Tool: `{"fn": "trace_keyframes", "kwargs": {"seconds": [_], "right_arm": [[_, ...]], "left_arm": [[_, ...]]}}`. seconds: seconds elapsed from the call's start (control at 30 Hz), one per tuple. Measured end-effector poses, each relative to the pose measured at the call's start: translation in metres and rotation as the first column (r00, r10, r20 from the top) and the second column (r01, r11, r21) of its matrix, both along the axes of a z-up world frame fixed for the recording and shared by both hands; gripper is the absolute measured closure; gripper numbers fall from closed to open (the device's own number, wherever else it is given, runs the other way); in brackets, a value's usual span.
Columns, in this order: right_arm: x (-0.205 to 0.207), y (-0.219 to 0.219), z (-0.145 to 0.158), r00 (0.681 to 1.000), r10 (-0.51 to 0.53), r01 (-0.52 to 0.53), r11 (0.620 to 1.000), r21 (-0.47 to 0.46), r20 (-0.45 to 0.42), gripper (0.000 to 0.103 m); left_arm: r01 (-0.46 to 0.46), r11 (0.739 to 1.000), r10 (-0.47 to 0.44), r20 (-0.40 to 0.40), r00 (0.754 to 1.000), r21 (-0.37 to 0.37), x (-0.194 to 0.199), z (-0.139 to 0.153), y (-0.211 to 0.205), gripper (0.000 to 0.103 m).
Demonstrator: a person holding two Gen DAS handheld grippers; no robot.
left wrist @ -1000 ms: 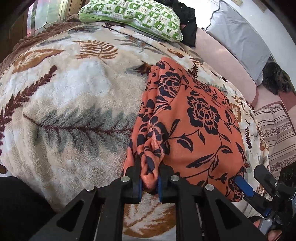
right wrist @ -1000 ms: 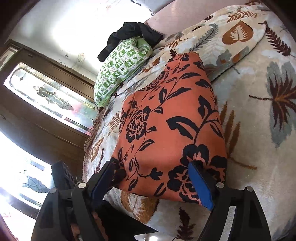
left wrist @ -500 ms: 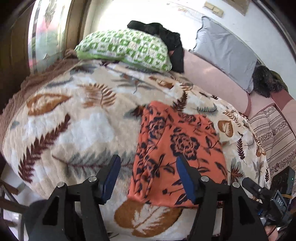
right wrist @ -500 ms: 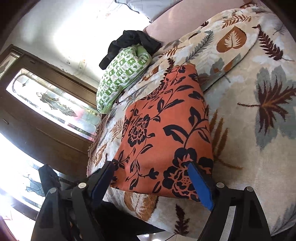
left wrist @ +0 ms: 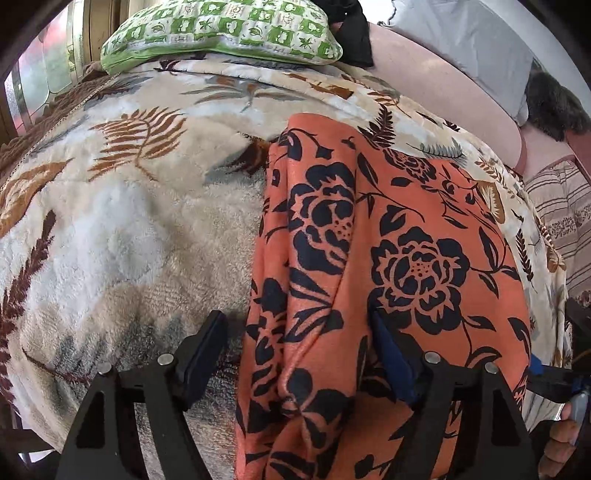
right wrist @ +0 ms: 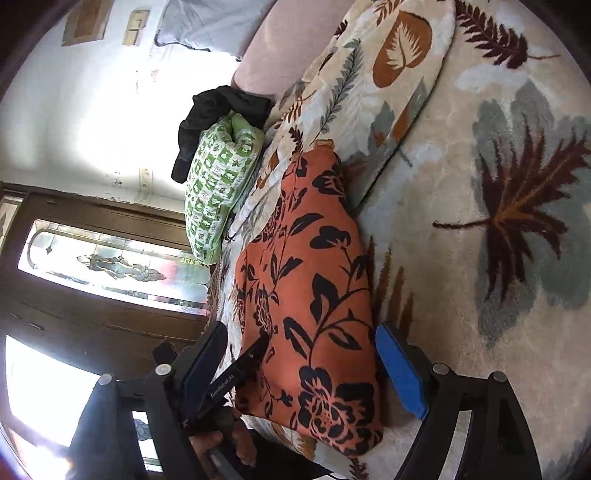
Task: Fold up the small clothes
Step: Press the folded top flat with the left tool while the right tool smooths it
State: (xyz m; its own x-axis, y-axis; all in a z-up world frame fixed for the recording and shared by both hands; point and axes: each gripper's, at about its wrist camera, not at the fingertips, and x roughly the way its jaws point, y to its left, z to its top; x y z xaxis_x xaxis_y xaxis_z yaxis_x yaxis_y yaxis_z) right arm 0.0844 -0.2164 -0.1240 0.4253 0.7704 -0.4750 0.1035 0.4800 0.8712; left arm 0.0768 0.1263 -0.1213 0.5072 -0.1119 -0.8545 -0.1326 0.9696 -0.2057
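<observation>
Lying limp on the bed blanket (left wrist: 122,229), the orange floral garment (left wrist: 406,240) looks light, soft, best pinched at its bunched near edge; left tongs (left wrist: 295,354) opening astride it, right tongs (right wrist: 303,362) spread, unpinched.

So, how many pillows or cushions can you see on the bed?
2: a green checked pillow at the far edge of the leaf blanket, beyond the orange garment, and a grey cushion against the wall to its right. Others may be hidden outside the views.
</observation>
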Motion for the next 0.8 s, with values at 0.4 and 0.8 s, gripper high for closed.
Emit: {"fn": "trace_keyframes", "kwargs": {"seconds": [0.4,0.8], "right_arm": [[0.011,0.048,-0.021,0.994,0.100,-0.105,0.954,-0.281,-0.031,0.058],[0.053,0.043,-0.011,0.995,0.090,-0.097,0.976,-0.196,-0.046,0.066]], "left_arm": [[0.029,0.999,-0.032,0.065,0.997,0.039,-0.006,-0.002,-0.002,0.021],[0.022,1.000,-0.022,0.074,0.997,0.006,-0.009,-0.003,0.002,0.020]]}}
